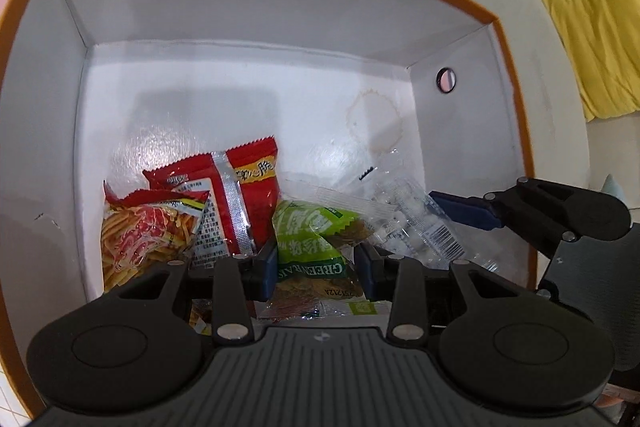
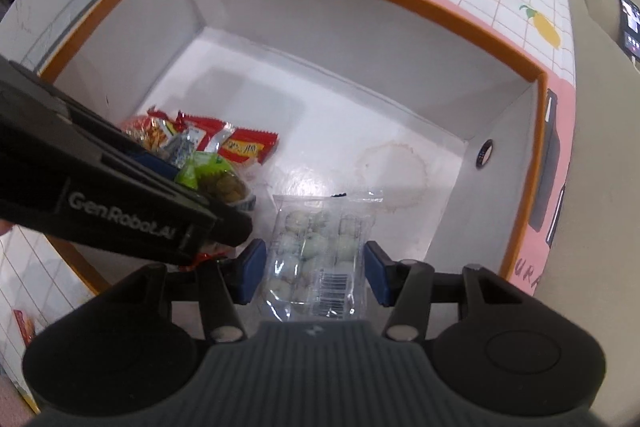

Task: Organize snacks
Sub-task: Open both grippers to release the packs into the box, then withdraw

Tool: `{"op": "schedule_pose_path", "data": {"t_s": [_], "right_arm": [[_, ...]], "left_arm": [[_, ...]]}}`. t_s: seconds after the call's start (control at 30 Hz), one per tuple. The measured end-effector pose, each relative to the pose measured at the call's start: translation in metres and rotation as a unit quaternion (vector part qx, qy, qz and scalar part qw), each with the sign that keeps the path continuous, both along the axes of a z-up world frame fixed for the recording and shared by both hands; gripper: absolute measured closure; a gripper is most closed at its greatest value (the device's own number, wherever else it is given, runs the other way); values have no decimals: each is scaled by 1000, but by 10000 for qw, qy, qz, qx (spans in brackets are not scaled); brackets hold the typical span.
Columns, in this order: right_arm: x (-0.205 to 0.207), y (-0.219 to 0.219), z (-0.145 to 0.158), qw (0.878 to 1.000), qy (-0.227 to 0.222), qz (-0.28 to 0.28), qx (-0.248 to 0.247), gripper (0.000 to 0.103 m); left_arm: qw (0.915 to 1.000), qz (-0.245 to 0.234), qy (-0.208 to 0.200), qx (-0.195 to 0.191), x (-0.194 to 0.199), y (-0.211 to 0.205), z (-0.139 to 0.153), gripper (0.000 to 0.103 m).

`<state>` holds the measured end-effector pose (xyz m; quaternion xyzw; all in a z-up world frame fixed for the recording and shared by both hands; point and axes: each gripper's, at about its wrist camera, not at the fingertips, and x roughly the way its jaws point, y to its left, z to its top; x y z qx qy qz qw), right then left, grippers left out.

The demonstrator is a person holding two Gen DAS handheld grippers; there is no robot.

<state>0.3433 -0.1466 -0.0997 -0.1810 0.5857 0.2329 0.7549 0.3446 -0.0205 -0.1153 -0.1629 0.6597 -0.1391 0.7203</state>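
Both tools reach into the orange-rimmed box. The left hand-held gripper brackets the green raisin packet, contact unclear; red snack bags crowd lower left. The right hand-held gripper gapes around the clear candy pack.

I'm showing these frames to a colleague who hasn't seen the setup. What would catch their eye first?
Probably the big white box with its orange rim, filling both views. Next, the bright packets in its near corner: red snack bags beside a green raisin pack between the open left gripper. The open right gripper straddles a clear packet of pale round sweets.
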Motion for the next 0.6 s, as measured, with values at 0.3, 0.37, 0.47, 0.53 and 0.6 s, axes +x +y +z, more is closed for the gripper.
{"op": "schedule_pose_path", "data": {"t_s": [0.3, 0.37, 0.47, 0.53, 0.6], "right_arm": [[0, 2, -5, 9999, 117, 29, -83, 50], [0, 1, -4, 9999, 105, 17, -83, 50], [-2, 2, -5, 9999, 100, -7, -134, 50], [-2, 3, -5, 9998, 72, 11, -182, 50], [-4, 4, -4, 9997, 36, 10, -250, 49]], "left_arm": [[9999, -75, 91, 18, 3, -1, -6, 59], [9999, -54, 103, 21, 4, -1, -7, 58], [9999, -50, 125, 30, 5, -3, -8, 55], [9999, -92, 92, 88, 3, -3, -6, 49], [9999, -69, -20, 115, 0, -3, -3, 43]]}}
